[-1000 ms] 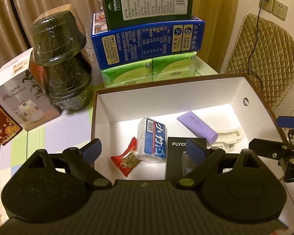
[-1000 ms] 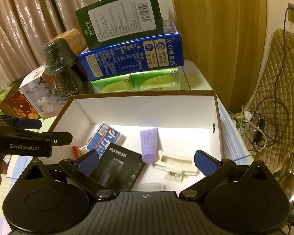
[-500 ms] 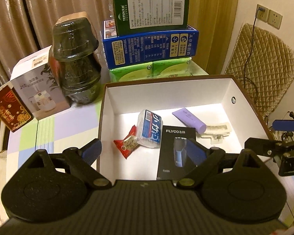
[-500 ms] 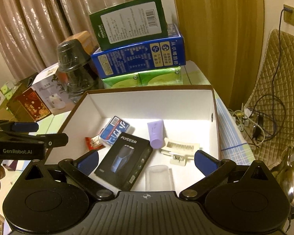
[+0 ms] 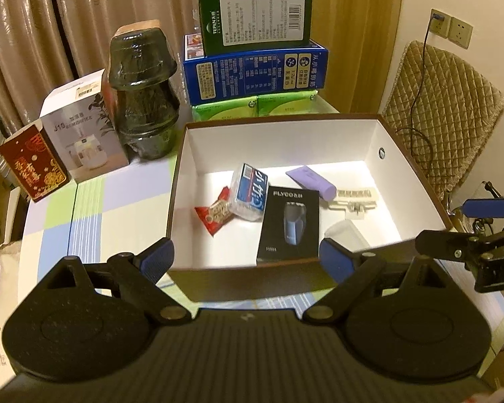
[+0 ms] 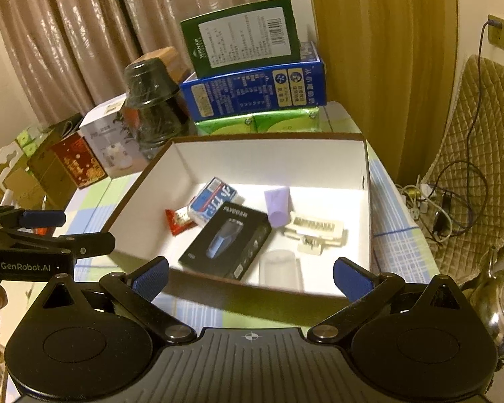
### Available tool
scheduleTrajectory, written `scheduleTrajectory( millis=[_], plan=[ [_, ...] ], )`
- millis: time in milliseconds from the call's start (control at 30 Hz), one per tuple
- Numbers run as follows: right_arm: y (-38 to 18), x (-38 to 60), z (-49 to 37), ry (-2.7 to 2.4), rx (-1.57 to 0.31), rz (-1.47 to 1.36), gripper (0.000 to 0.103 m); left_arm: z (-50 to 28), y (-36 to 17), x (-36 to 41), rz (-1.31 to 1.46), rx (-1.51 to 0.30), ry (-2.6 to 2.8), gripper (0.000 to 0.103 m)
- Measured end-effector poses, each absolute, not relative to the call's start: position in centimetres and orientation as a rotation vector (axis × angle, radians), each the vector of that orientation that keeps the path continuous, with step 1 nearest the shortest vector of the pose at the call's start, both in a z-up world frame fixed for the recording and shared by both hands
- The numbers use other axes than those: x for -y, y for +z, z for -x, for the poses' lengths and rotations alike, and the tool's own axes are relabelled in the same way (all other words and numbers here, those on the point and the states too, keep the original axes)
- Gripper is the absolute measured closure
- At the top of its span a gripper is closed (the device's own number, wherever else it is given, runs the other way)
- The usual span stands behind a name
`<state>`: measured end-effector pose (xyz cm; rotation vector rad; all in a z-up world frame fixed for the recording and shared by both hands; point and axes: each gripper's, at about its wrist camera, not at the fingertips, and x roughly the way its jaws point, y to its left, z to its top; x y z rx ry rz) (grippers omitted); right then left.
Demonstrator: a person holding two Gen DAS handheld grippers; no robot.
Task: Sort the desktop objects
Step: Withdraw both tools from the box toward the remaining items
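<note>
**Both grippers empty above the filled box**

The left gripper (image 5: pixel 245 258) has its jaws spread wide with nothing between the pads, near the front wall of the box (image 5: pixel 285 127). The right gripper (image 6: pixel 250 277) is likewise wide open and empty, over the same front edge.

The box sits on a checked tablecloth (image 5: pixel 117 201), its lid off. Inside lie a red sachet (image 5: pixel 213 213), touching a blue-labelled pack (image 5: pixel 248 194); a black shaver carton (image 5: pixel 289 225) in the middle; a lilac tube (image 5: pixel 310 183) behind it; a cream clip (image 5: pixel 352 199) to the right of the tube; and a clear cup (image 5: pixel 346 236) on its side near the front wall.

Behind the box stand stacked cartons (image 5: pixel 255 67), with dark stacked bowls (image 5: pixel 142 94) to their left.
</note>
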<state>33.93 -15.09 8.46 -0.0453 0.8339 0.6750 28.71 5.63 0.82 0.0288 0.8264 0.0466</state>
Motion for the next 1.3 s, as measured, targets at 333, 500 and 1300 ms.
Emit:
scheduleTrajectory(
  millis=[333, 500, 1300],
  plan=[
    [8.1, 16.4, -30.1, 0.721, -0.845, 0.081, 0.002, -24.3, 0.6, -4.6, -0.018, -0.837, 0.064, 0.012],
    [7.4, 17.0, -28.2, 0.741, -0.862, 0.098, 0.002, -21.8, 0.2, -4.4, -0.006, -0.85, 0.076, 0.012],
    [3.2, 17.0, -22.3, 0.809, -0.989, 0.157, 0.002, -13.3, -5.0, -5.4, 0.062, -1.0, 0.135, 0.012]
  ],
)
